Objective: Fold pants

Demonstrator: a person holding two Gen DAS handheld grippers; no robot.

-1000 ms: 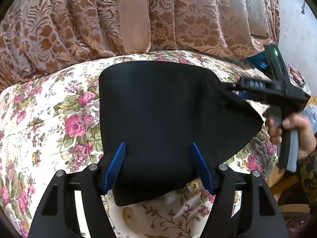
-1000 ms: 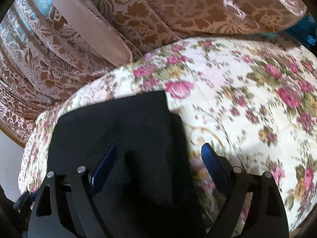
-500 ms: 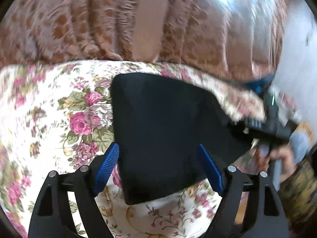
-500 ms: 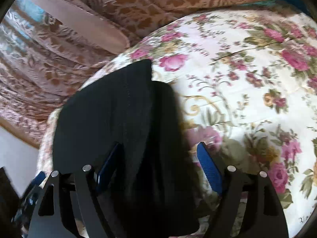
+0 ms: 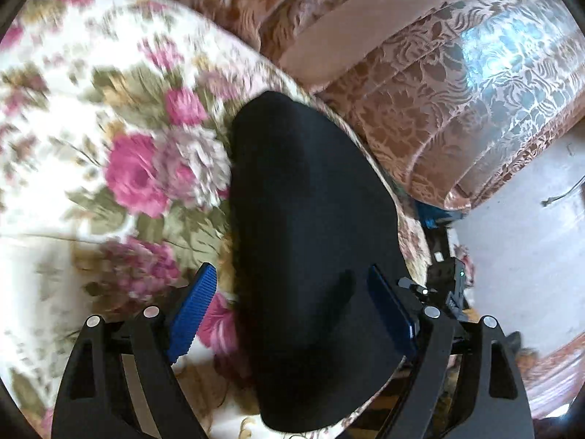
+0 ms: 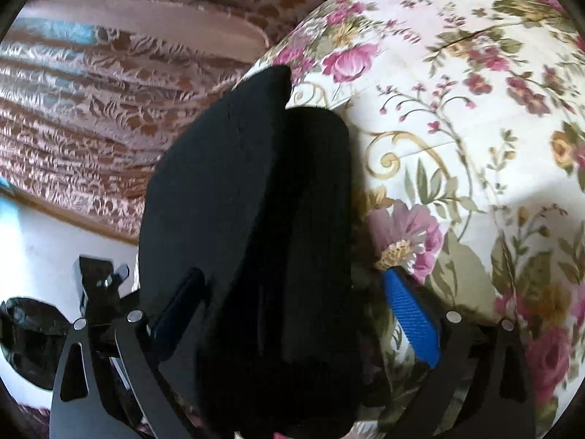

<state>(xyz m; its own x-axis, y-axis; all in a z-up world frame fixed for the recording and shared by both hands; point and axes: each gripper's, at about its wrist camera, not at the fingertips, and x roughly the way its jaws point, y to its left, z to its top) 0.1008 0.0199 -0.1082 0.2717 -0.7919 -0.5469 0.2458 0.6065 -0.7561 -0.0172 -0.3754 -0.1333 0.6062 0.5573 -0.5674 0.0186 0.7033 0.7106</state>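
Black pants (image 5: 310,241) stretch toward twelve o'clock between the spread fingers of the left gripper (image 5: 292,311); right gripper (image 6: 292,314) likewise gapes, straddling them, equally near.

Both views swing round versus a second ago. Black pants (image 5: 310,256) now a narrower folded bundle, a raised fold standing along it in the right wrist view (image 6: 234,197). Other gripper (image 5: 451,285) and hand drop low right, mostly hidden.

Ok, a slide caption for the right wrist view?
Right tool, jaws open, straddling the folded black pants on the floral cover.
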